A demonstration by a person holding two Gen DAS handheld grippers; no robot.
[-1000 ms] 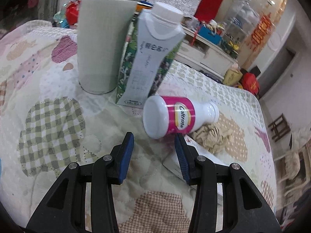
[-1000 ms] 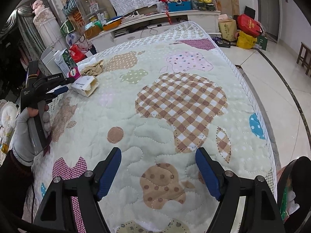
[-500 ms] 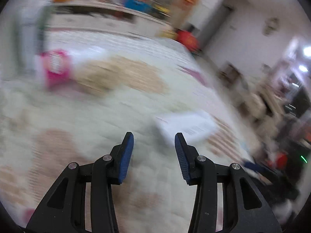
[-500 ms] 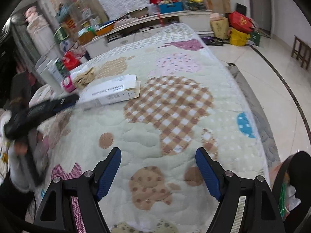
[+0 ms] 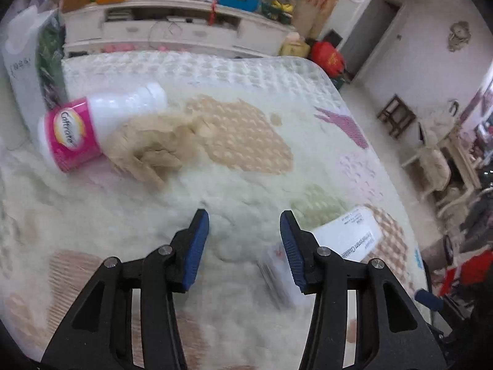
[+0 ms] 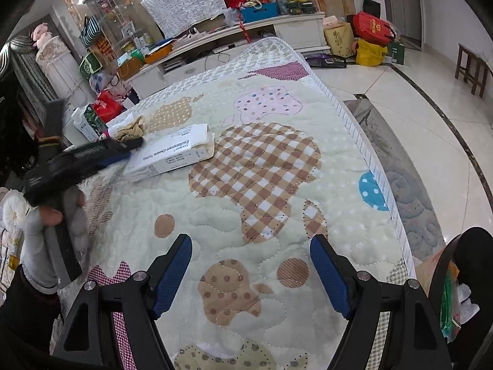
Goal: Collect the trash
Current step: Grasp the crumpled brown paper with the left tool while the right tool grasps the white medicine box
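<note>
A white medicine box (image 6: pixel 172 155) lies on the quilted bed; in the left wrist view the box (image 5: pixel 342 240) lies just right of my left gripper (image 5: pixel 245 234), which is open and empty. A pink-and-white Caltrate bottle (image 5: pixel 80 132) lies on its side at the left, touching a crumpled tan paper (image 5: pixel 151 151). A white and green carton (image 6: pixel 87 121) stands behind them. My right gripper (image 6: pixel 251 265) is open and empty over the near part of the quilt. The left gripper (image 6: pixel 92 157) shows there, held by a gloved hand.
A black-rimmed bin with a bag (image 6: pixel 453 280) stands at the bed's near right corner. The bed edge (image 6: pixel 357 132) runs along the right, with a tiled floor and grey rug beyond. A cluttered white cabinet (image 6: pixel 246 43) stands behind the bed.
The medicine box has slid from beside the bottle toward the middle of the bed. My left gripper swung right, then back toward the bottle and paper. My right gripper stayed open.
</note>
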